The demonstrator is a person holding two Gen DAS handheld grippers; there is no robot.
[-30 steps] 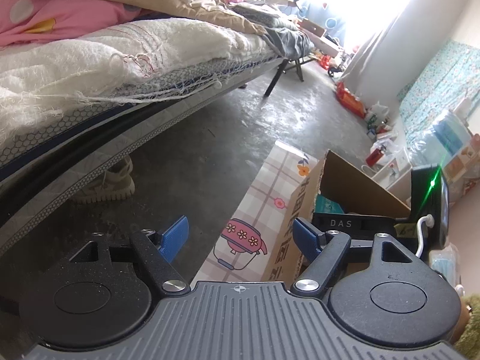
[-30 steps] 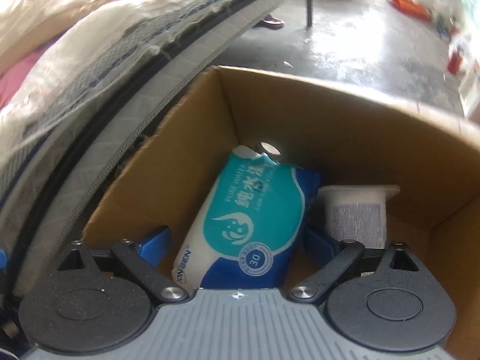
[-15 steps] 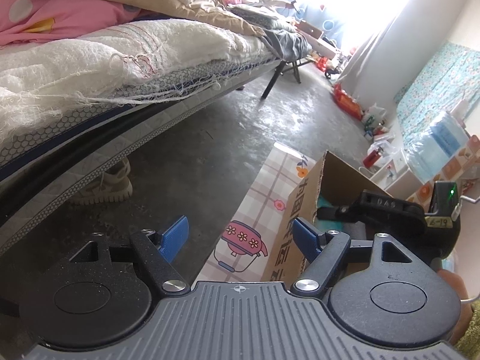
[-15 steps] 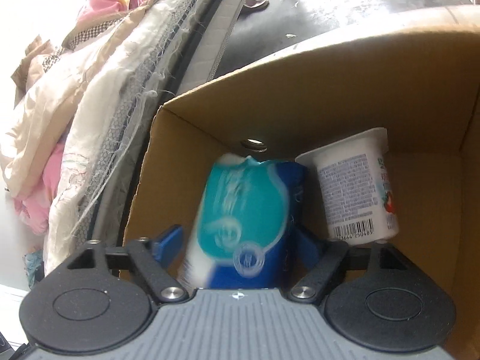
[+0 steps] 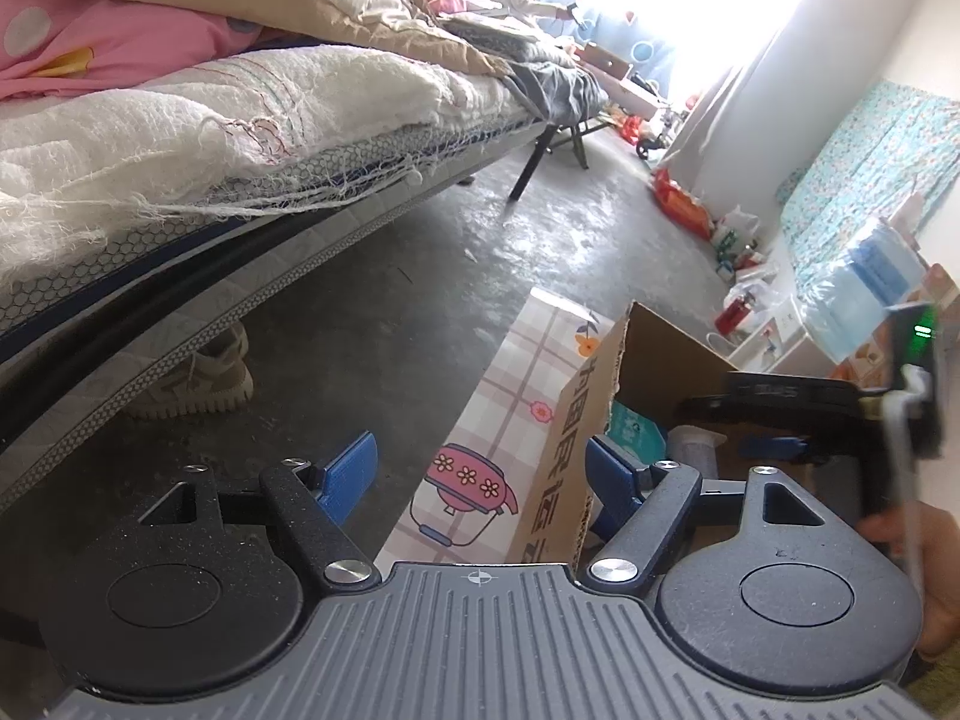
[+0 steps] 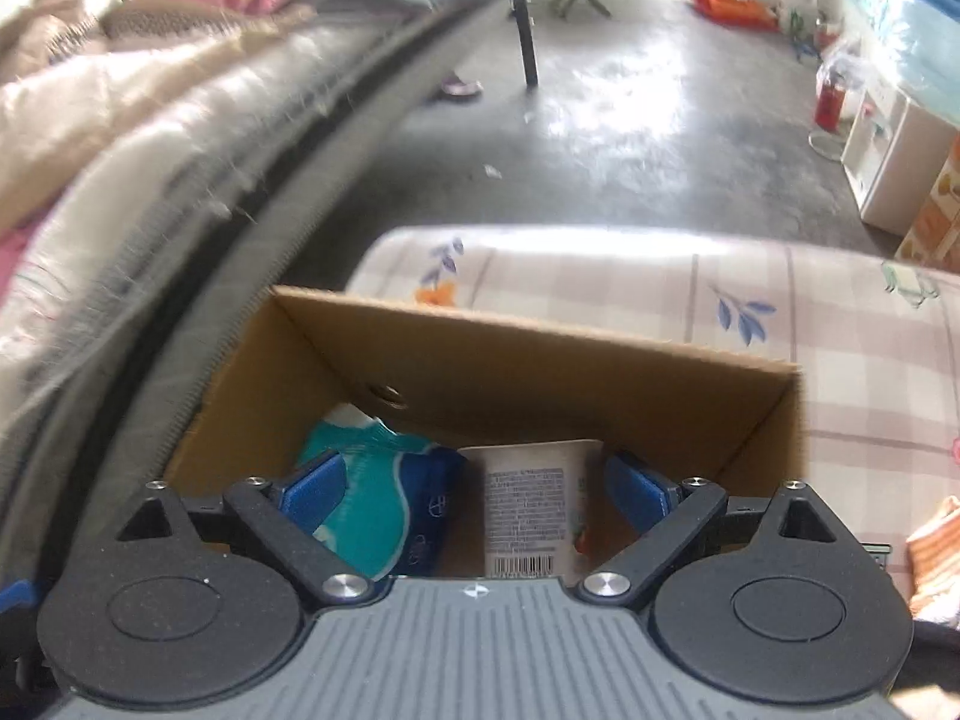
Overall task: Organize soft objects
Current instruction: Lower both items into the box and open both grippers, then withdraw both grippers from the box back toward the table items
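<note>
Two claws are shown above an open brown corrugated cardboard box [image 6: 540, 360] that stands on the grey concrete floor [image 5: 420, 276] beside a low bed [image 5: 240, 138] heaped with white, beige and pink bedding. Right claw [image 6: 474, 486], seen from its own wrist camera, points steeply down into the box; its blue-padded jaws are opening and stand wide, with a teal-and-blue soft plastic pack of wipes [image 6: 384, 498] and a white plastic cup with a printed label and barcode [image 6: 534, 510] lying between them, the pads touching neither. Pack and cup lie side by side on the box bottom, the pack toward the bed side and the cup just beside it. Left claw [image 5: 480, 474] hangs at the box's near outer corner with its blue jaws held well apart and nothing gripped; one finger stands over the floor, the other over the box's inside, and the box wall runs between them without contact that can be made out. A pale checked cloth with flower and pot prints [image 5: 510, 408] drapes the box's outer side. In the left wrist view the right claw appears over the box at the frame's right edge. A beige sneaker [image 5: 198, 378] lies under the bed's edge.
</note>
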